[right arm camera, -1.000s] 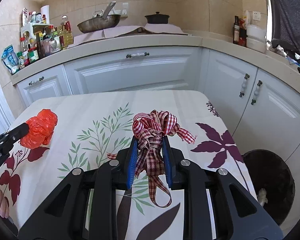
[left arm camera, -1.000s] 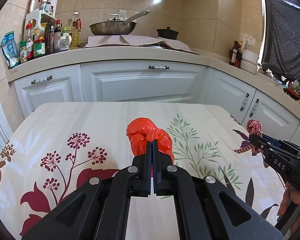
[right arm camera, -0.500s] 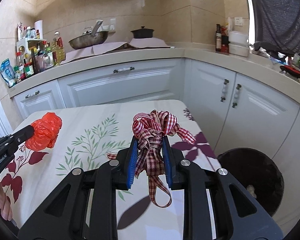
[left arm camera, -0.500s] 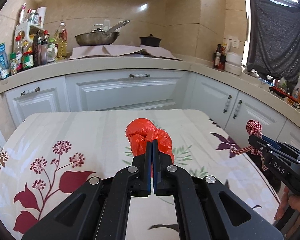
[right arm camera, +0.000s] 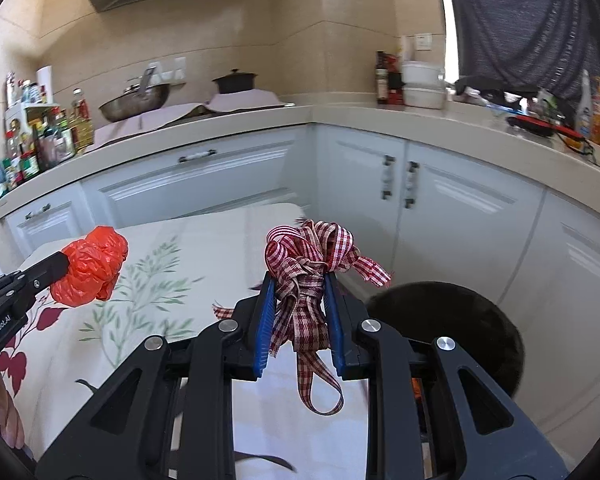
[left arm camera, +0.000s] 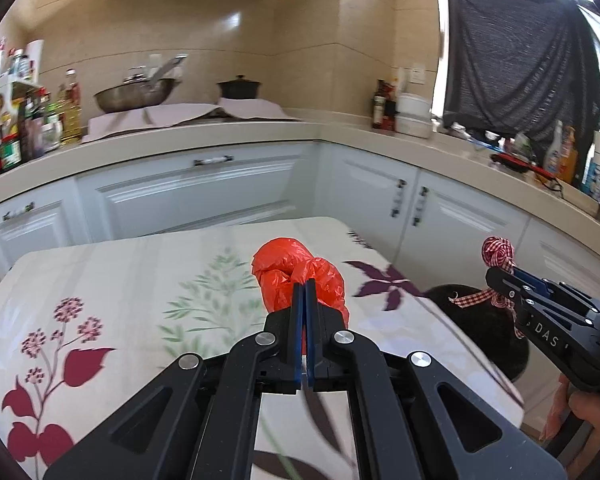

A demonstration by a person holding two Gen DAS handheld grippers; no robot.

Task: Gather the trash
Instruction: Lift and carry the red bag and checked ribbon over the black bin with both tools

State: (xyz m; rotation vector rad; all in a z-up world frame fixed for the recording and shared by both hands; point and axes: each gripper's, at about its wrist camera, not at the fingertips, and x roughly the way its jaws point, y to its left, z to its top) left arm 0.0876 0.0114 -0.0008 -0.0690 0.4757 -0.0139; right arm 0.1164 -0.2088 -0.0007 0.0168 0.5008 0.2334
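Nearest to you, your left hand-held gripper (left arm camera: 303, 286) has its jaws pressed almost together, pinching a crumpled red plastic bag (left arm camera: 296, 276) that bulges out past the fingertips and hangs clear above the tabletop (left arm camera: 140, 280). Your right hand-held gripper (right arm camera: 298, 280) stands at a narrow gap, its blue pads (right arm camera: 263, 320) clamping a bundle of red-and-white checked ribbon (right arm camera: 312, 264); the loops fan out above the jaws and one long loop dangles below them. From the left wrist view, that ribbon shows as a small knot at the tip of the right gripper, off to the right, and part of your right hand (left arm camera: 592, 412) shows under it. From the right wrist view, the bag sits at the tip of the left gripper at the left edge.

Below both grippers lies the tabletop, covered with a pale cloth printed with dark red flowers, green sprigs and purple leaves. Just past its right edge, low on the floor, is a round black bin (right arm camera: 452, 320); the ribbon is held beside and above its near rim, while the bag is over the cloth, nearer the middle.

Farther back run white cabinets (left arm camera: 204, 188) under a beige counter. On it stand a wok (left arm camera: 134, 96) and a dark pot (left arm camera: 238, 88) on a cloth, with bottles (left arm camera: 28, 124) crowded at the left. A dark curtain (left arm camera: 520, 56) hangs at the far right.
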